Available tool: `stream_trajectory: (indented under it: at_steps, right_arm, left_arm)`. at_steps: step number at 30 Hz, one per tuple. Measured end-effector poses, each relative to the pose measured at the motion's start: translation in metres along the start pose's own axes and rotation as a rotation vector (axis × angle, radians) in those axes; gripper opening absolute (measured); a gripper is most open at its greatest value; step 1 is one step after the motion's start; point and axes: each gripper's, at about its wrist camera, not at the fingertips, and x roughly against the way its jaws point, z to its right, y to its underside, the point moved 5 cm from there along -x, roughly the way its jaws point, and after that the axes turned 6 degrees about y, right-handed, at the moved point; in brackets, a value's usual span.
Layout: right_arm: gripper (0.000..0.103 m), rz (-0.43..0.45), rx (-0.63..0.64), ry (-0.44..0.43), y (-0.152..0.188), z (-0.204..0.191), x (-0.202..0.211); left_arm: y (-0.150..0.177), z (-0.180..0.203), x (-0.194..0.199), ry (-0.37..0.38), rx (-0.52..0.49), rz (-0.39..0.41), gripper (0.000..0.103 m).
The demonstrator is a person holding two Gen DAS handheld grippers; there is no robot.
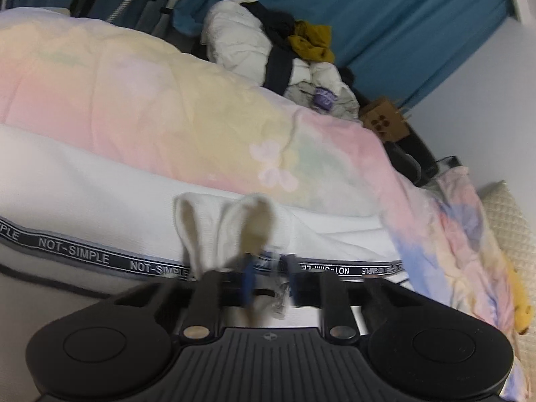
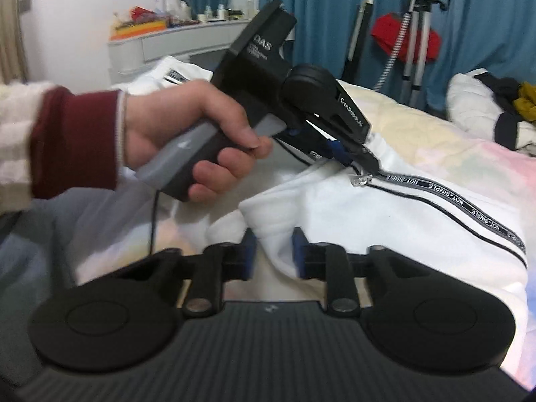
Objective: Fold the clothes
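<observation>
A white jacket [image 2: 385, 227] with a black "NOT-SIMPLE" zipper tape [image 2: 469, 207] lies on a pastel quilt [image 1: 167, 107]. In the left wrist view my left gripper [image 1: 268, 278] pinches the jacket [image 1: 100, 194] at the zipper tape [image 1: 83, 254], with the clear zipper pull hanging between the blue pads. In the right wrist view the left gripper [image 2: 365, 160] is held by a hand, its tips closed on the jacket's zipper top. My right gripper [image 2: 273, 254] has a fold of white jacket fabric between its blue pads [image 2: 249, 254].
A pile of white, black and mustard clothes [image 1: 284, 47] lies at the far end of the bed. A cardboard box [image 1: 385, 120] and blue curtains [image 1: 402, 10] stand behind. A shelf with bottles [image 2: 174, 33], a tripod [image 2: 415, 40] and a red item [image 2: 402, 37] are beyond the bed.
</observation>
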Motion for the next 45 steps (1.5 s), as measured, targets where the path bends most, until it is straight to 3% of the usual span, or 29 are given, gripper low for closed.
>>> stream_trajectory:
  at_steps: [7, 12, 15, 20, 22, 24, 27, 28, 33, 35, 37, 39, 45]
  right_arm:
    - [0.015, 0.136, -0.086, 0.089, -0.016, 0.004, 0.006]
    - [0.015, 0.006, -0.181, 0.077, -0.001, 0.013, -0.033]
    - [0.015, -0.003, -0.241, 0.064, 0.0, 0.02, -0.038]
    - [0.016, 0.001, -0.305, 0.05, -0.001, 0.026, -0.034]
    - [0.016, 0.016, -0.3, 0.054, -0.001, 0.023, -0.031]
    - [0.017, 0.028, -0.312, 0.046, 0.0, 0.023, -0.026]
    - [0.021, 0.047, -0.326, 0.065, 0.0, 0.025, -0.018]
    - [0.027, 0.044, -0.328, 0.07, 0.0, 0.024, -0.016]
    - [0.034, 0.031, -0.338, 0.09, 0.002, 0.021, -0.008]
    - [0.042, 0.038, -0.336, 0.104, 0.002, 0.02, -0.002]
    - [0.058, 0.048, -0.34, 0.112, 0.002, 0.02, 0.005]
    - [0.063, 0.061, -0.35, 0.115, 0.002, 0.02, 0.012]
    - [0.063, 0.071, -0.397, 0.167, 0.004, 0.032, 0.029]
  left_arm:
    - [-0.007, 0.005, 0.027, 0.004, 0.025, 0.061, 0.01]
    - [-0.004, -0.004, 0.018, -0.017, 0.034, 0.038, 0.011]
    - [0.0, -0.006, 0.021, -0.035, 0.031, 0.047, 0.014]
    - [0.011, -0.003, 0.055, -0.063, 0.081, 0.109, 0.028]
    - [0.021, -0.003, 0.078, -0.068, 0.131, 0.132, 0.043]
    - [0.03, -0.002, 0.104, -0.104, 0.159, 0.151, 0.046]
    - [0.045, 0.0, 0.151, -0.152, 0.188, 0.19, 0.059]
    - [0.05, -0.003, 0.167, -0.171, 0.208, 0.201, 0.064]
    - [0.077, -0.019, 0.244, -0.27, 0.314, 0.249, 0.079]
    - [0.086, -0.031, 0.269, -0.297, 0.358, 0.285, 0.087]
    - [0.095, -0.049, 0.285, -0.289, 0.455, 0.315, 0.096]
    - [0.103, -0.067, 0.296, -0.273, 0.559, 0.339, 0.098]
    - [0.111, -0.124, 0.294, -0.221, 0.816, 0.374, 0.097]
